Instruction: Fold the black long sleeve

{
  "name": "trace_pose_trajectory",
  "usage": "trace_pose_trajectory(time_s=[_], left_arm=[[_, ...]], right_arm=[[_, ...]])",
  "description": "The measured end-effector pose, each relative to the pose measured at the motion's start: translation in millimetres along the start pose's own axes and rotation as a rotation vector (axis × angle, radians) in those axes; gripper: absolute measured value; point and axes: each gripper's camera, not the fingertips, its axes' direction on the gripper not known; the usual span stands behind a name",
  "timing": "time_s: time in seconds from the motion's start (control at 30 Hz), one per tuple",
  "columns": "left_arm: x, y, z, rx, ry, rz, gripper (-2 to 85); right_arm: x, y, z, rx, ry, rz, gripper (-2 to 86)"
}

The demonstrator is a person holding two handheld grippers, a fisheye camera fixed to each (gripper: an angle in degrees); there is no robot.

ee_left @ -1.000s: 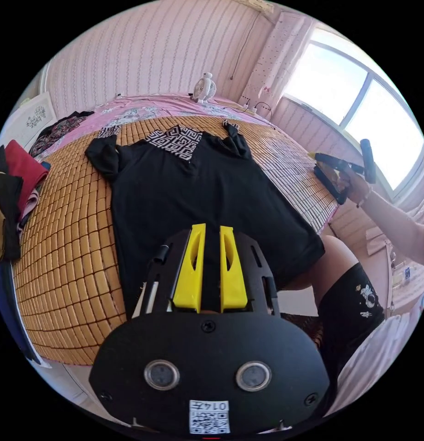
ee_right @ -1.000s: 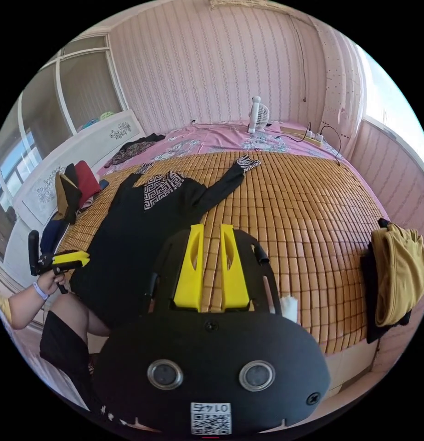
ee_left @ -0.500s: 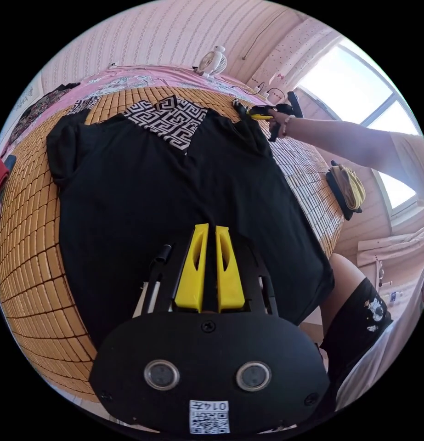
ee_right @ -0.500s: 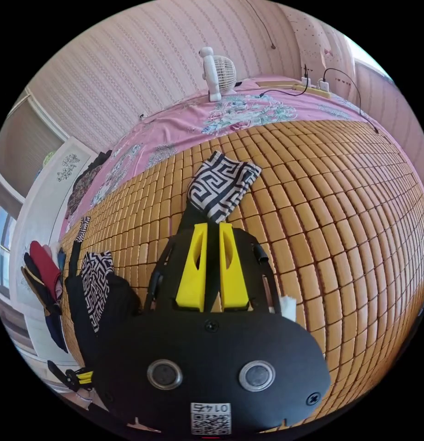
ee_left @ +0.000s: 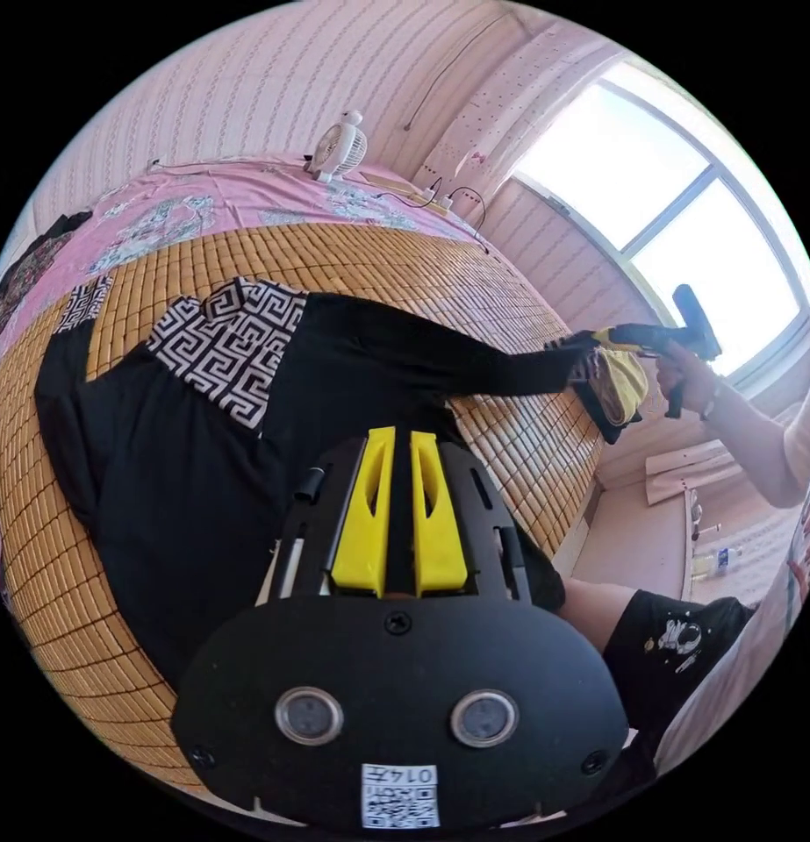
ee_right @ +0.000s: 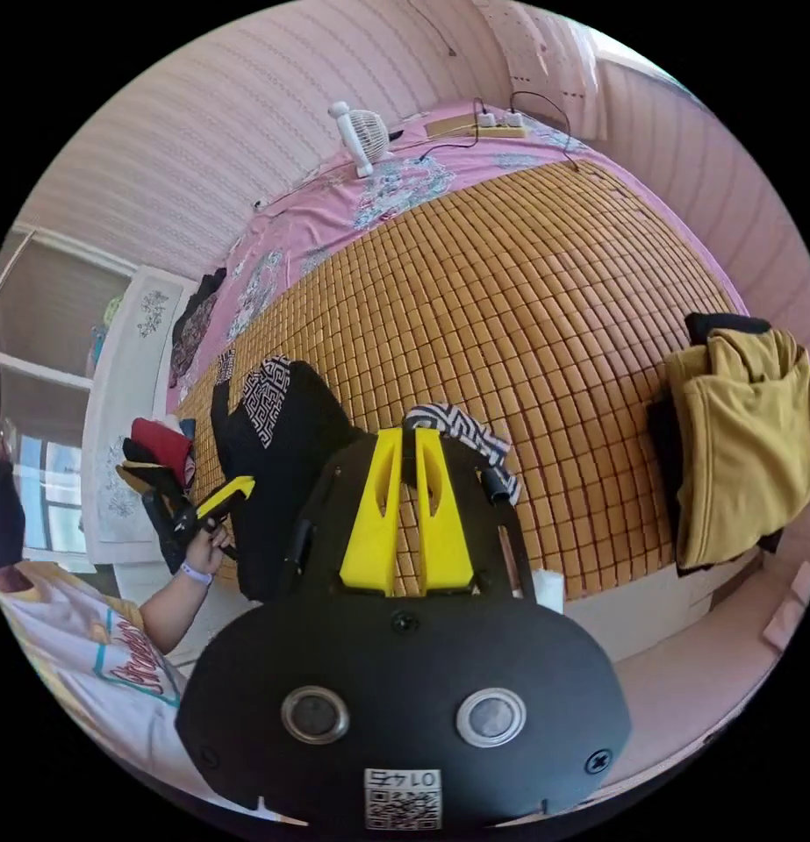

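Note:
The black long sleeve (ee_left: 220, 456), with a black-and-white patterned yoke (ee_left: 229, 338), lies spread on the bamboo mat (ee_left: 378, 254). My left gripper (ee_left: 394, 438) hovers over its body with the jaws together, nothing visibly clamped. In the right gripper view it appears in a hand (ee_right: 213, 504) by the shirt's (ee_right: 282, 474) near edge. My right gripper (ee_right: 409, 434) is shut on the patterned cuff (ee_right: 466, 434) of one sleeve. From the left gripper view, that right gripper (ee_left: 591, 338) holds the sleeve (ee_left: 475, 368) stretched out sideways across the mat. The other sleeve (ee_left: 58, 386) lies folded along the shirt's far side.
A folded mustard garment (ee_right: 747, 438) on a dark one sits at the mat's (ee_right: 510, 289) edge, close to the held cuff. A small white fan (ee_right: 361, 140) and a power strip (ee_right: 475, 127) stand on the pink sheet beyond. Red and dark clothes (ee_right: 159, 443) are piled past the shirt.
My right gripper reached the far sleeve's cuff, shut on it and drew the sleeve out sideways toward the mat's edge. My left gripper's jaws came closer together and stayed over the shirt.

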Motion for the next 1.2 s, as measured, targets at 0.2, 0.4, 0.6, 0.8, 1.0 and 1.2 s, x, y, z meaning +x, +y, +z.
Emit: trace_pose_trajectory(time_s=[0.2,0.4,0.6,0.8,1.0,1.2], left_arm=[[3,-64,33,-0.003,-0.007,0.065,5.2],[1,-122,78,-0.06,-0.038,0.132,6.2],[8,-169,135,-0.136,-0.064,0.171,6.6],[13,-190,189,-0.272,-0.143,0.178,6.2],[18,-203,197,-0.264,-0.157,0.185,6.0],[24,-224,191,-0.184,-0.168,0.187,6.0]], right_arm=[[42,-9,-23,0.113,0.247,0.126,6.8],[18,45,29,-0.017,0.277,-0.081,10.1],[3,78,91,-0.244,0.385,-0.179,10.0],[3,77,79,-0.331,0.283,-0.172,1.8],[36,43,-27,-0.116,0.104,0.0,3.9],[54,41,-39,0.038,0.361,0.09,8.4]])
